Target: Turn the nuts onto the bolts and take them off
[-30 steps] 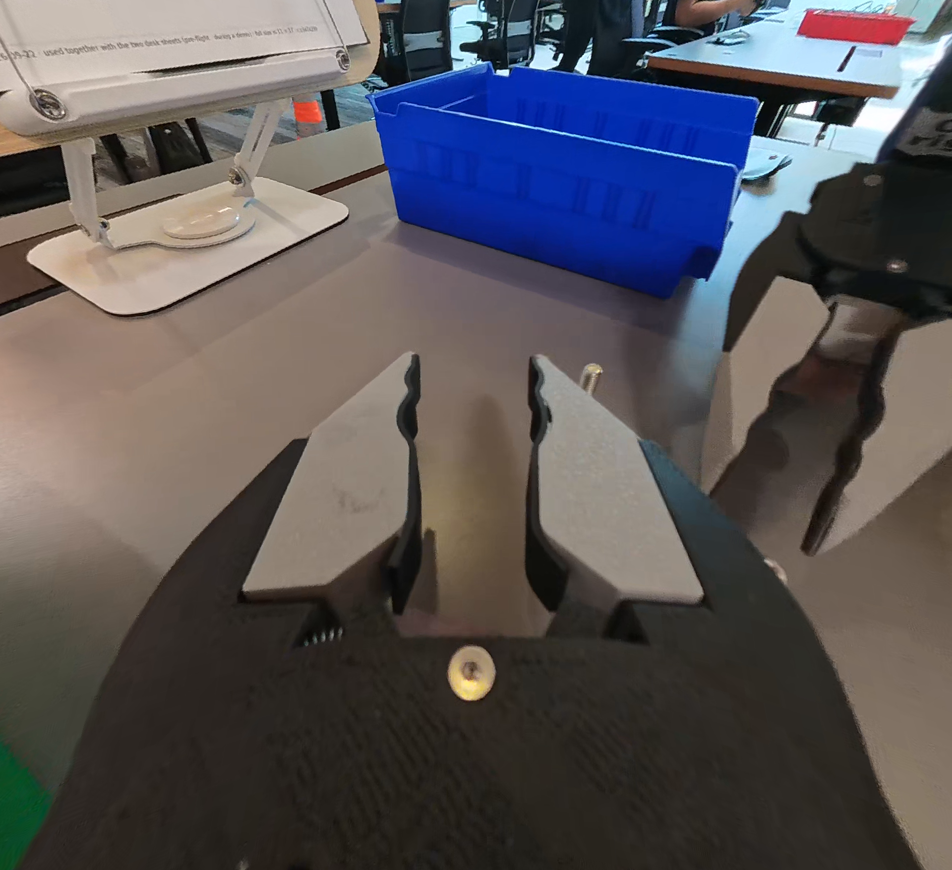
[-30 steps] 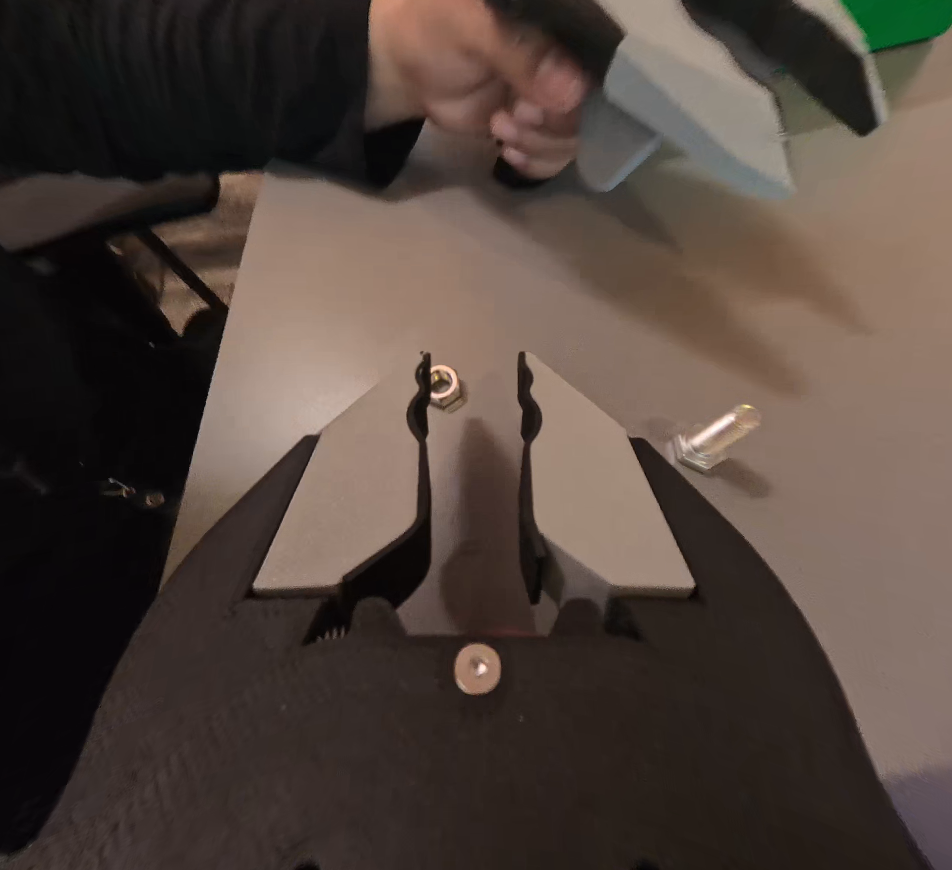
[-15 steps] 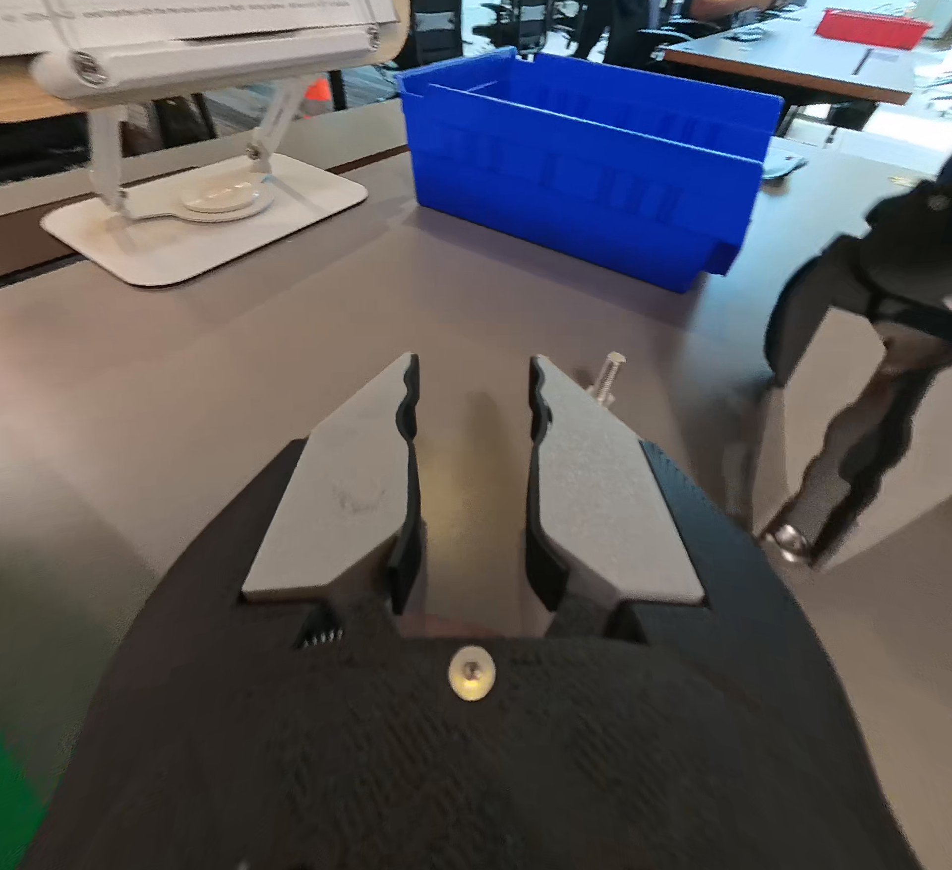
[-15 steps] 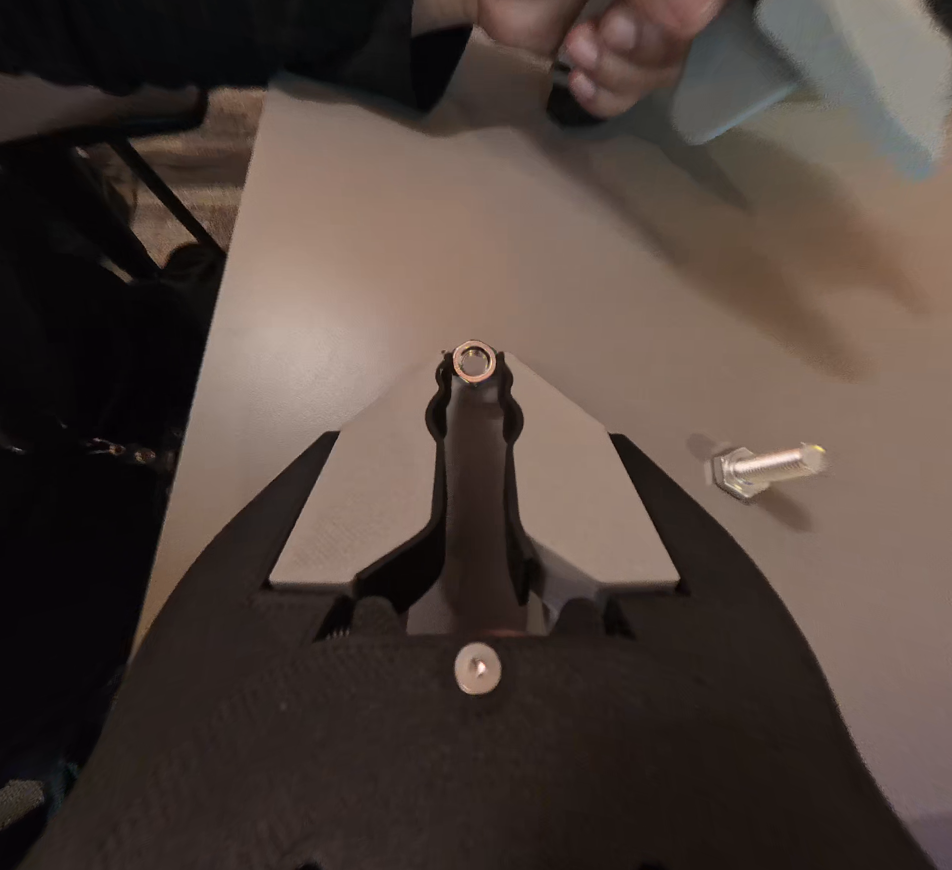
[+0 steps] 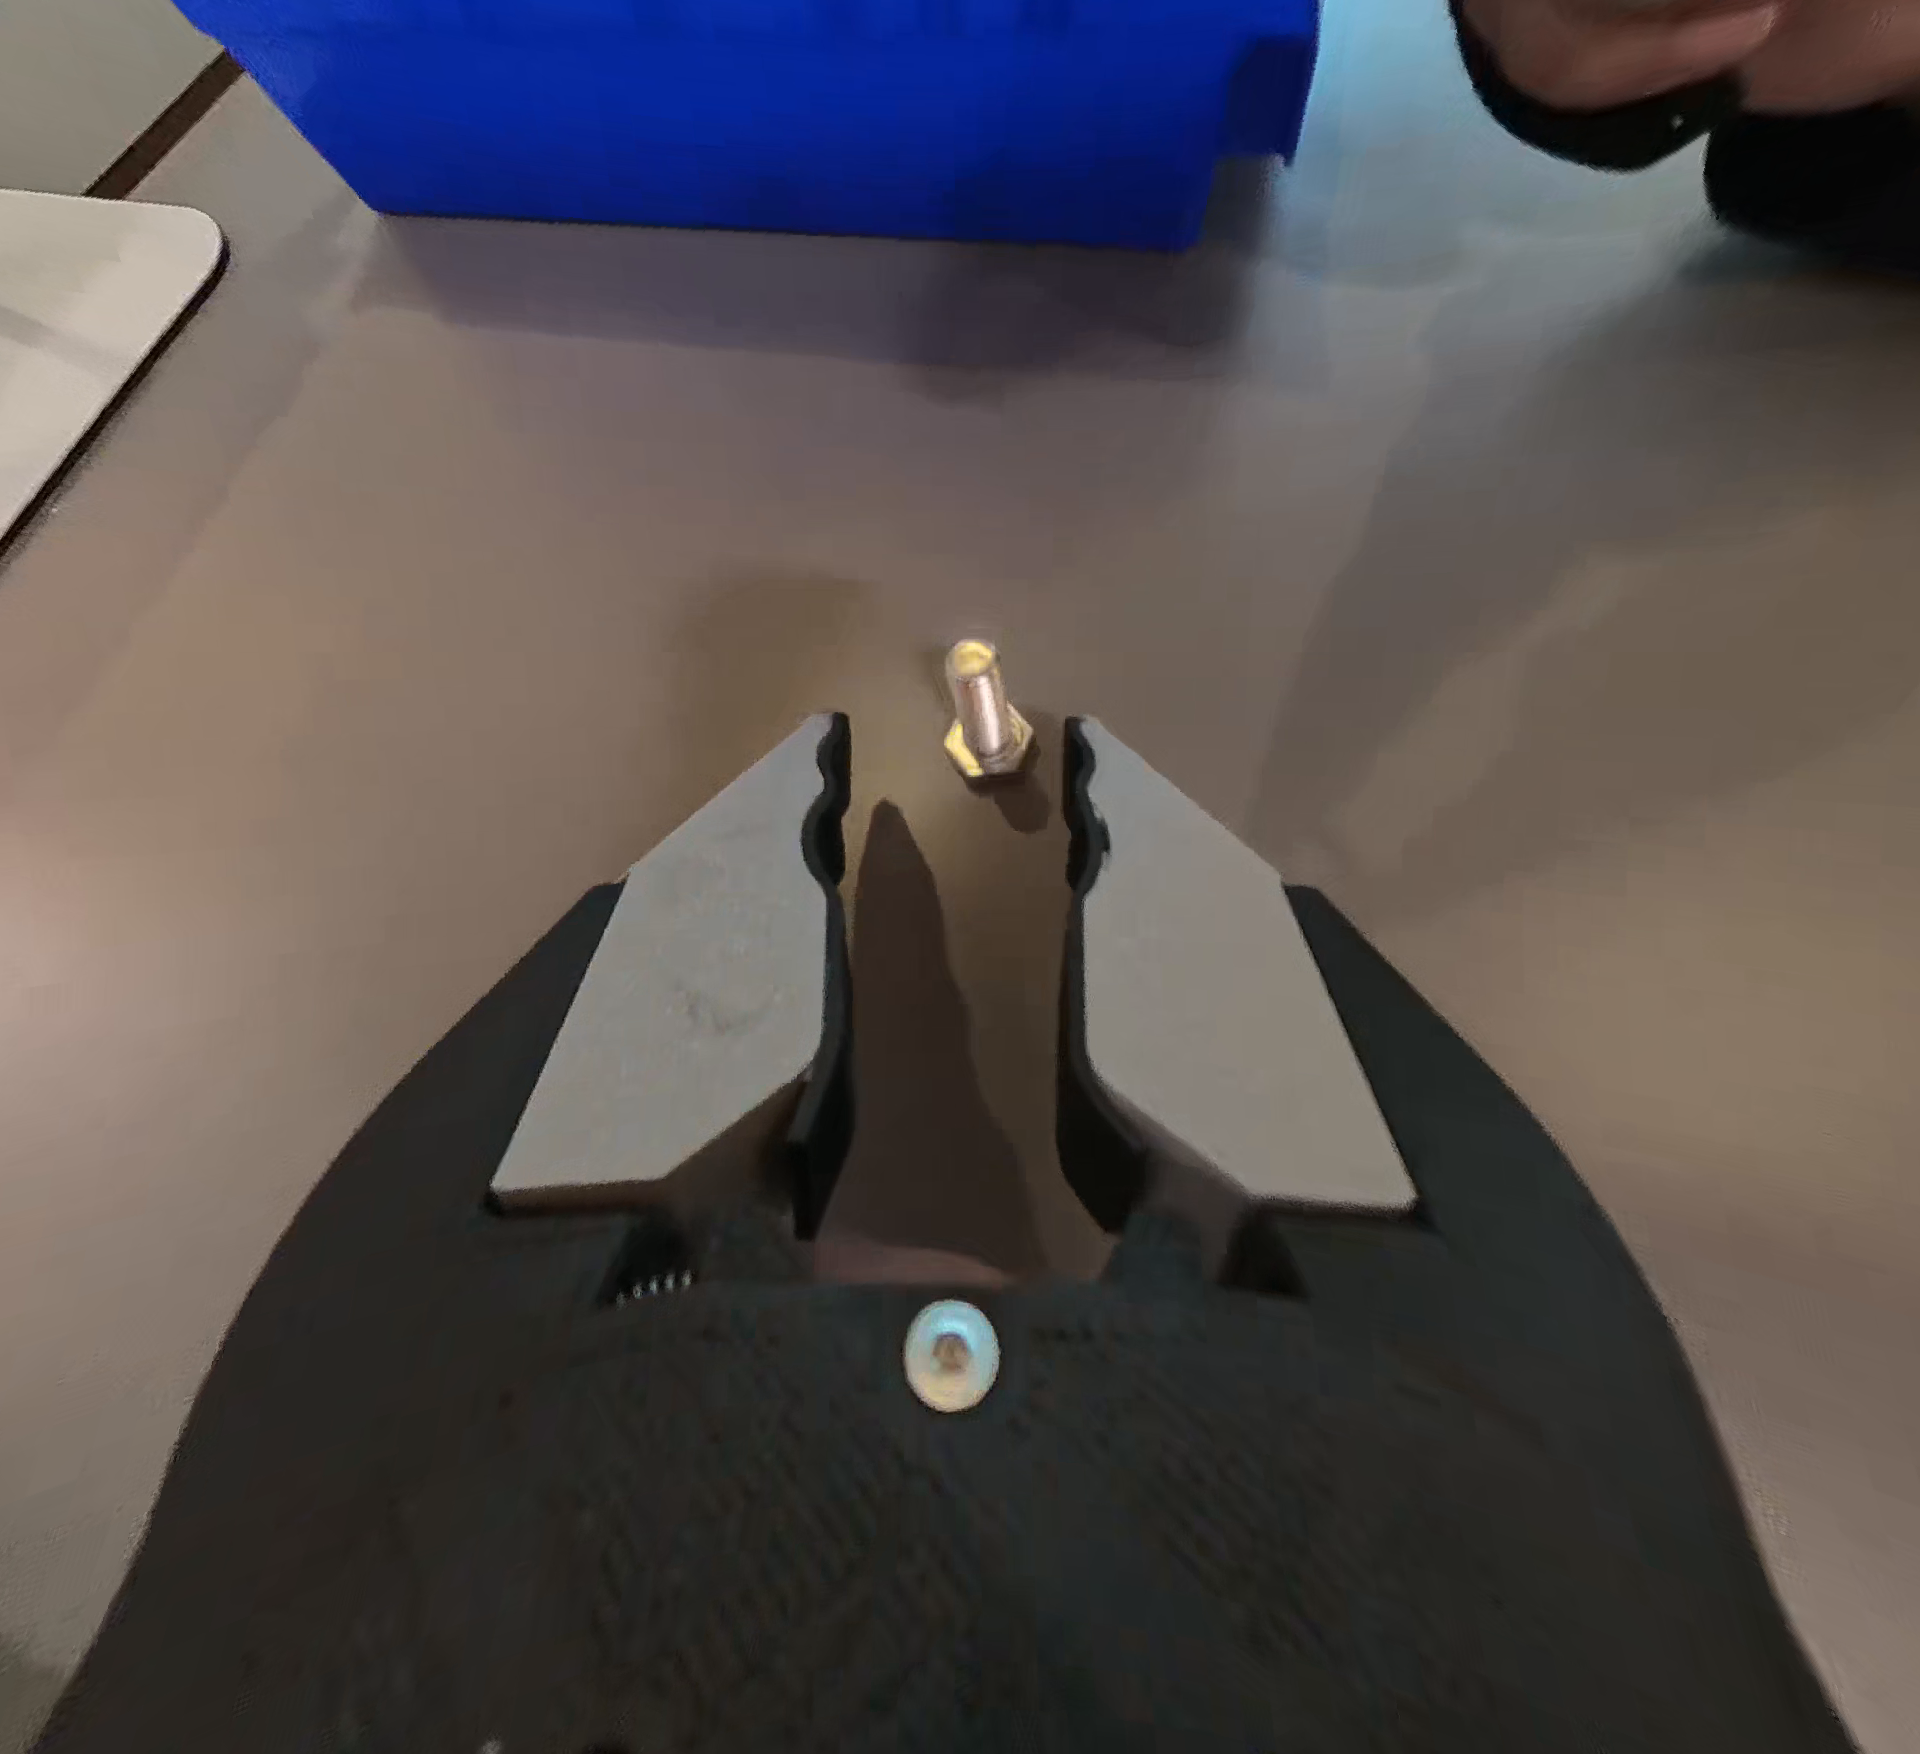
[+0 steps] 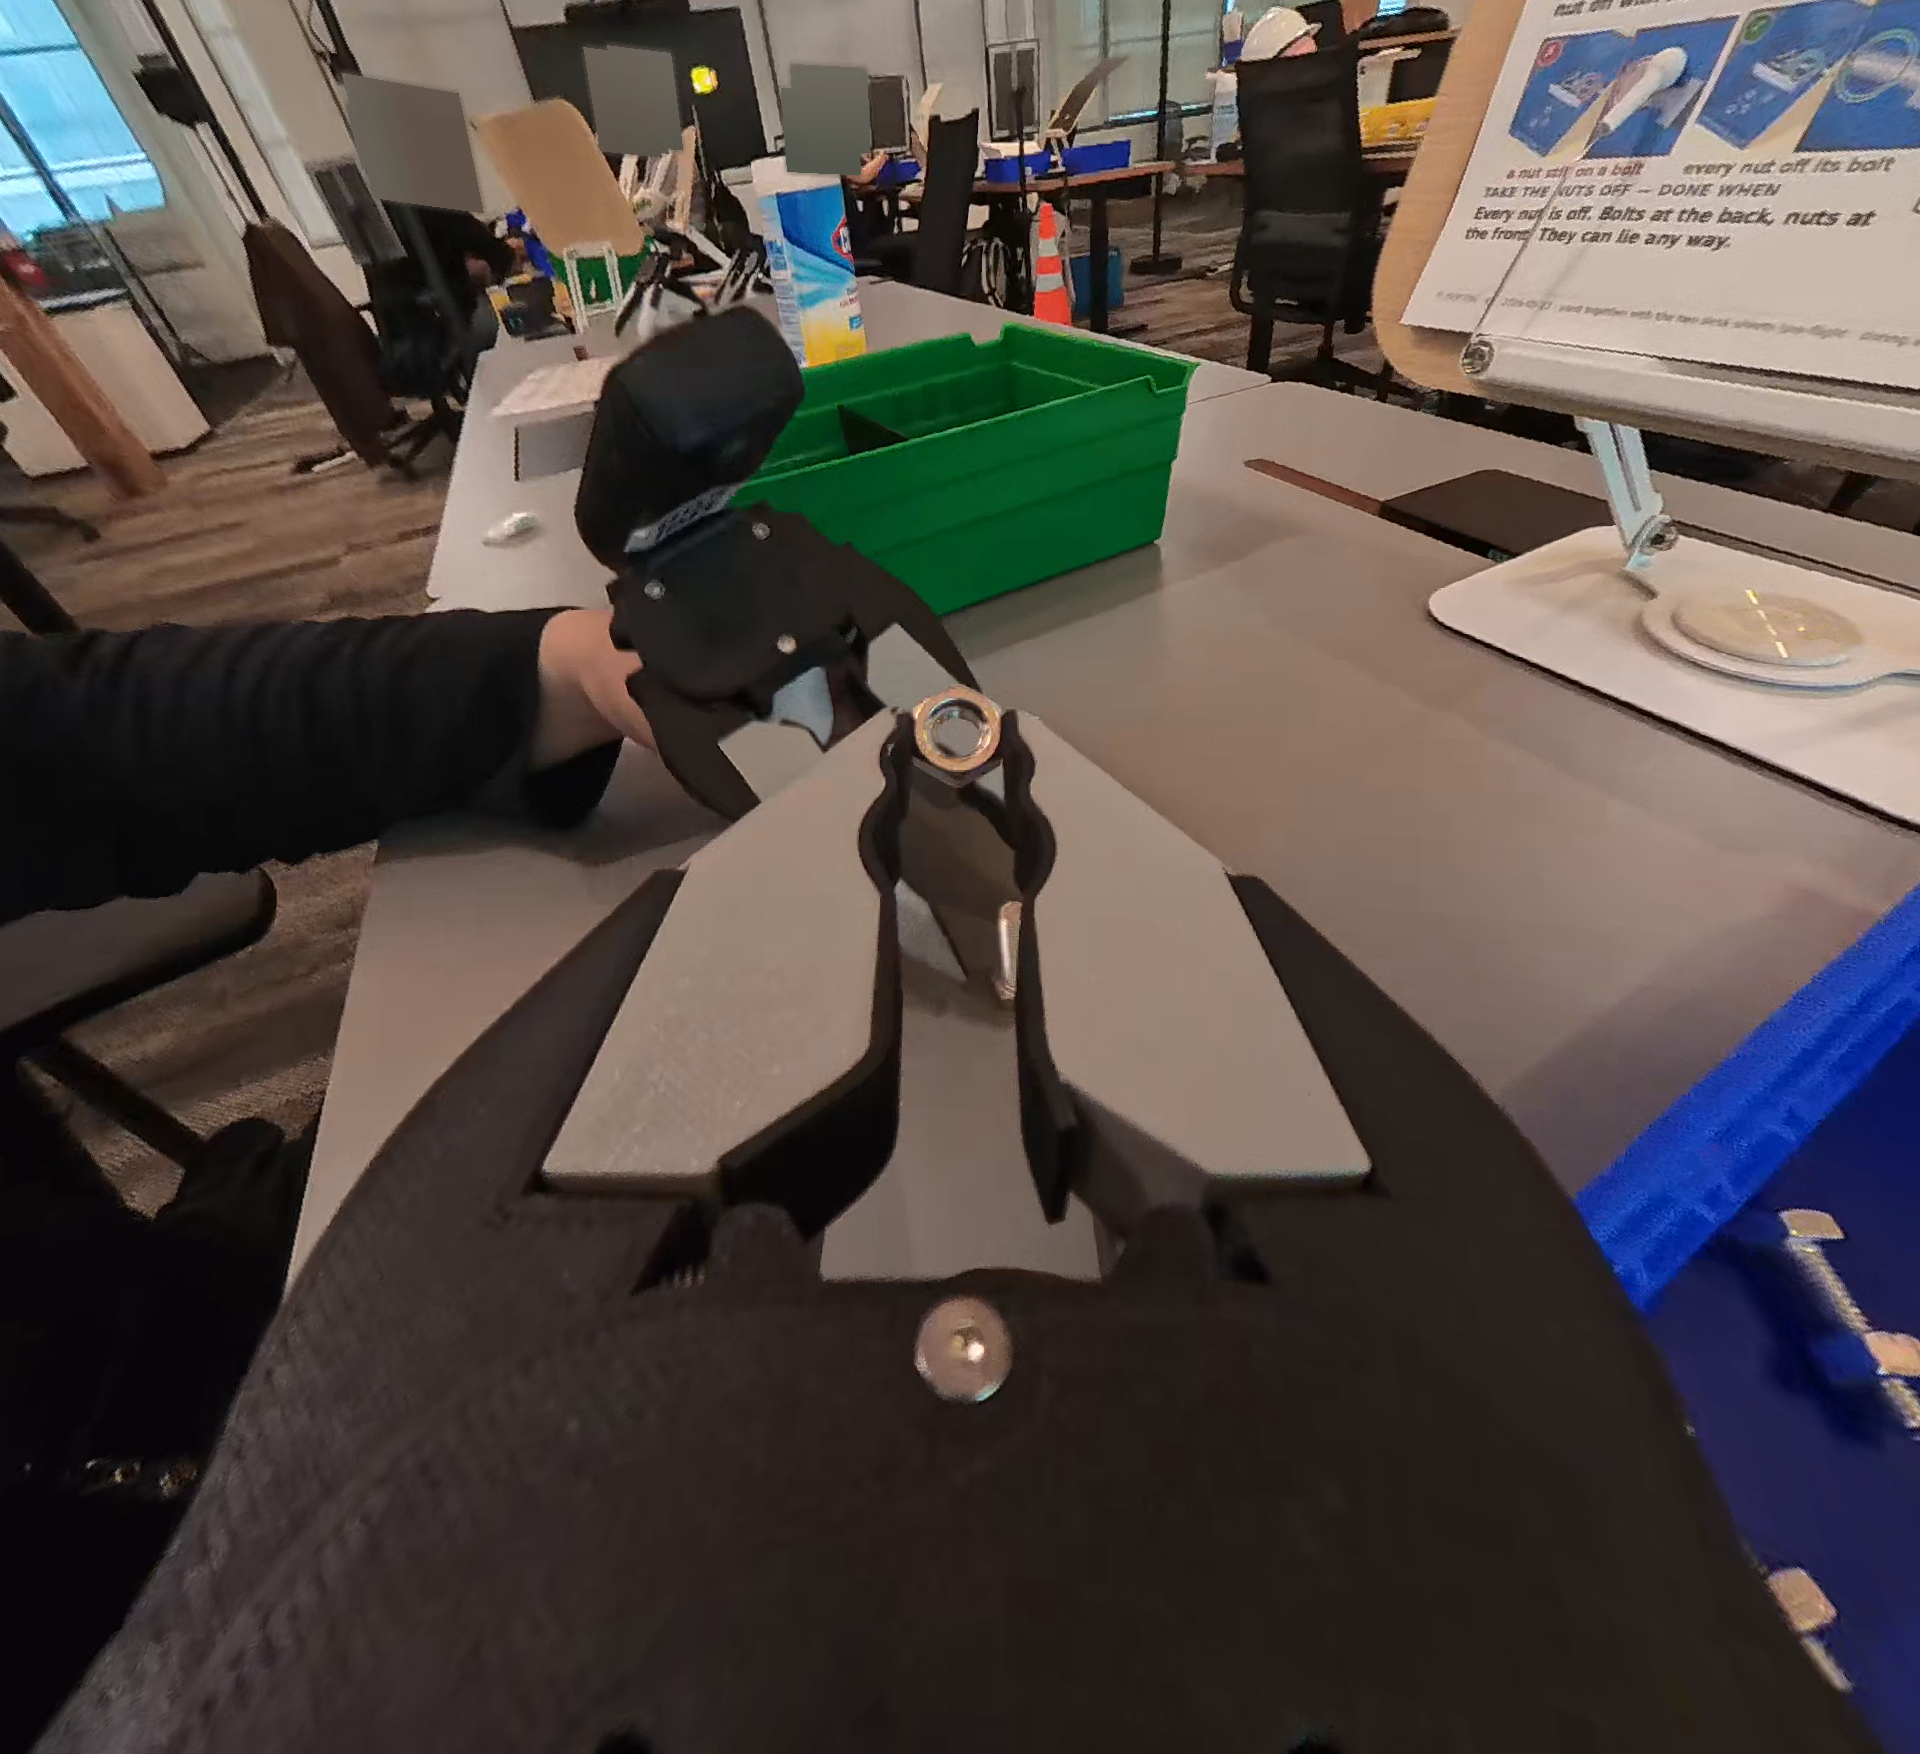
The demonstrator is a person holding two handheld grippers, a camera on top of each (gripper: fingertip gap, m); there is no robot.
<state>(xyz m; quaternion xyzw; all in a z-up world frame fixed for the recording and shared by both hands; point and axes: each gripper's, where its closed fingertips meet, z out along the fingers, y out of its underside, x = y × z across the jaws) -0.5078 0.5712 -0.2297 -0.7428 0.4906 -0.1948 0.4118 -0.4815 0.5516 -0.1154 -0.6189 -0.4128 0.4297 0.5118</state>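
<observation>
My left gripper (image 5: 954, 748) is open and low over the grey table (image 5: 416, 665). A silver hex bolt (image 5: 983, 712) lies on the table just ahead of and between its fingertips, head toward me. My right gripper (image 6: 957, 764) is shut on a silver hex nut (image 6: 957, 732), held at the fingertips above the table with its hole facing the camera. In the right wrist view the left gripper (image 6: 821, 717) shows beyond the nut, pointing down, held by a hand in a black sleeve. The bolt (image 6: 1006, 951) shows through the gap between the right fingers.
A blue bin (image 5: 779, 21) stands just beyond the bolt; in the right wrist view its corner (image 6: 1766, 1112) holds several bolts. A green divided bin (image 6: 977, 468) stands farther off. A white stand (image 6: 1662, 624) with an instruction sheet is at the table's back. The grippers' ends are close to 12 cm from one another.
My right gripper closed on the nut and lifted it off the table. My left gripper tipped down and moved over the bolt, which now lies between its open fingertips.
</observation>
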